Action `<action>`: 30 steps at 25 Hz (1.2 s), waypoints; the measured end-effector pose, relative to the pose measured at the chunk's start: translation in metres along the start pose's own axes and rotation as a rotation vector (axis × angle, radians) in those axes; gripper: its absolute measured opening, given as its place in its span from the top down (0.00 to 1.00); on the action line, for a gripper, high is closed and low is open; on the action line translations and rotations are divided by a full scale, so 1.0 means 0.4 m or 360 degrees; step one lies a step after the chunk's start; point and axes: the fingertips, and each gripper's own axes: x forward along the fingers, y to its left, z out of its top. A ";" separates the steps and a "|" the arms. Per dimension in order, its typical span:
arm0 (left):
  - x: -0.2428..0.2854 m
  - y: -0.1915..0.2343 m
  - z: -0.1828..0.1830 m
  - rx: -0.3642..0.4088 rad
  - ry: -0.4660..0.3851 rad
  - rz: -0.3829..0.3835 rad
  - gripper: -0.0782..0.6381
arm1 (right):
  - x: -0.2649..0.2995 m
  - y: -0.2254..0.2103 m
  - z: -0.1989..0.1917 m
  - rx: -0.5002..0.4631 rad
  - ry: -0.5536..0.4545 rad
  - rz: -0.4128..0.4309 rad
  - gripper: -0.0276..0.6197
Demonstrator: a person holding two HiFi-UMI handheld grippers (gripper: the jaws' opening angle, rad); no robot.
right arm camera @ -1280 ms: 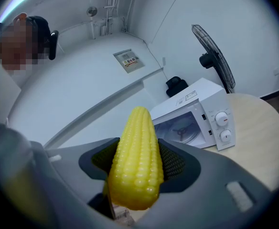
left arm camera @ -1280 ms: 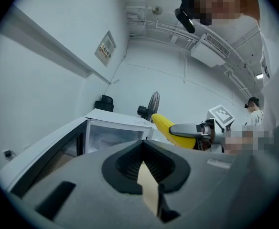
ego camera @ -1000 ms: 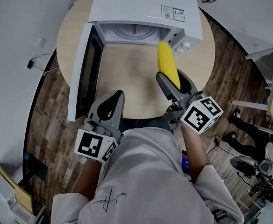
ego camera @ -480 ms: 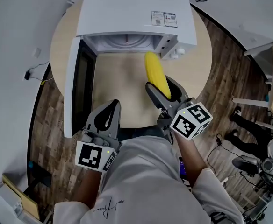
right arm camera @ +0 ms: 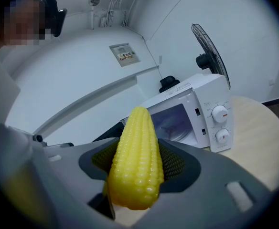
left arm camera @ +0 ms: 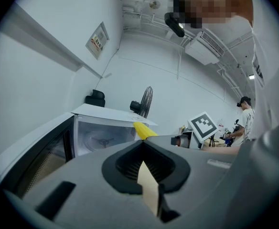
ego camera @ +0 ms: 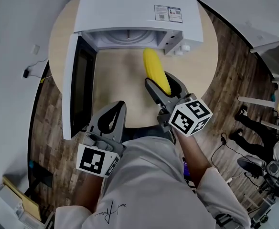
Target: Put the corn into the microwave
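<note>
The long yellow corn cob (ego camera: 154,70) is clamped lengthwise in the jaws of the right gripper (ego camera: 164,84). It is held above the round pale wooden surface (ego camera: 120,75), its tip just in front of the open cavity of the white box-shaped microwave (ego camera: 130,8). The microwave's dark-windowed door (ego camera: 80,87) stands swung open at the left, and beside it the left gripper (ego camera: 114,109) hovers with its jaws closed on nothing.

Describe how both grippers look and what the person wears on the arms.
The left gripper and right gripper are matte grey plastic with curved jaws lined in black ribbed pads. Each carries a white cube with black square markers. The person wears a pale short-sleeved shirt.
</note>
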 end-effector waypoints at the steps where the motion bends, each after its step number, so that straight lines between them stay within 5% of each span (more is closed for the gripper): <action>1: -0.002 0.001 -0.005 -0.0004 0.0007 0.0000 0.90 | 0.006 -0.002 -0.007 -0.0001 0.0009 -0.0001 0.55; 30: -0.055 0.058 -0.038 -0.0077 0.0047 0.0066 0.90 | 0.184 -0.053 -0.076 -0.0090 0.0153 -0.0025 0.55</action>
